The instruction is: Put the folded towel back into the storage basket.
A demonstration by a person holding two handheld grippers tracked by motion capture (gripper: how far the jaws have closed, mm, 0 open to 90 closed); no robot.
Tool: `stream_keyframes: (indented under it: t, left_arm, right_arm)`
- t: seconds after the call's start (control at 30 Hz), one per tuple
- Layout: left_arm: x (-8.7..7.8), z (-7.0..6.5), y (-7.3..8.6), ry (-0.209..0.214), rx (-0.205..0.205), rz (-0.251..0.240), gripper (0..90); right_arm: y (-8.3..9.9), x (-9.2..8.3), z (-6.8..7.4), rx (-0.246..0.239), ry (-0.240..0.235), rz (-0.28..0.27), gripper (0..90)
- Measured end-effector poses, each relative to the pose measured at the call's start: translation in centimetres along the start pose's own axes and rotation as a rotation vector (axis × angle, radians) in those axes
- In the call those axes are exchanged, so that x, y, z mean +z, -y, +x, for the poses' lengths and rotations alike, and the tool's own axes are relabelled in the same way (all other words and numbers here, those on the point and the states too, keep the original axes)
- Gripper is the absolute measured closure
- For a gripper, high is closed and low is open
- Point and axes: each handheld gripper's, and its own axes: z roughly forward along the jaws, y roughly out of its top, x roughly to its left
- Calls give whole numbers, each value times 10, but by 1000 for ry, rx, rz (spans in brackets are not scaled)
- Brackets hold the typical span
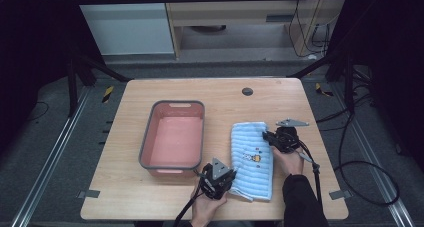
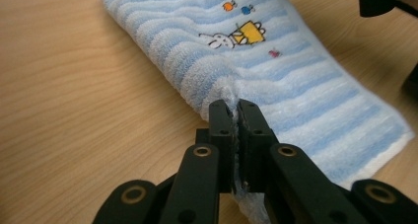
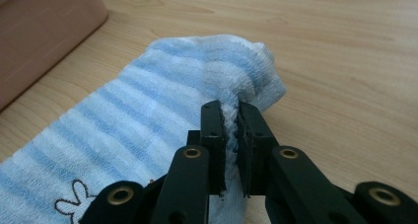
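Both tools, left (image 2: 235, 110) and right (image 3: 230, 110), pinch the towel (image 1: 252, 159).

Count on table: one folded towel of light blue and white striped terry cloth with a small rabbit print (image 1: 251, 159). One rectangular pink plastic basin with a grey rim (image 1: 146, 141). One round black grommet set in the tabletop (image 1: 247, 91). One light wooden table (image 1: 150, 197). Two black two-jaw grippers: left gripper (image 1: 226, 177), right gripper (image 1: 266, 135).
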Motion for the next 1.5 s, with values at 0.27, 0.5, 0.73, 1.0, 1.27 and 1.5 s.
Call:
stream_keyframes:
  t: [0.27,0.5,0.73,1.0,1.27,1.5]
  left_arm:
    - [-21,-3,-16,14,27,-40,860]
    - [-34,-1,-25,19,37,-66,860]
    - [-44,0,-40,5,63,-83,860]
    - [-62,6,-54,-5,81,-120,860]
    - [-77,14,-65,-16,81,-151,860]
    - [-88,19,-72,-20,89,-173,860]
  right_arm:
    - [-20,-24,15,-54,4,-72,832]
    - [-29,-37,20,-60,2,-111,832]
    - [-39,-45,33,-84,26,-138,832]
    - [-61,-57,45,-95,41,-189,833]
    - [-81,-64,57,-103,44,-222,833]
    - [-97,-69,67,-125,43,-249,834]
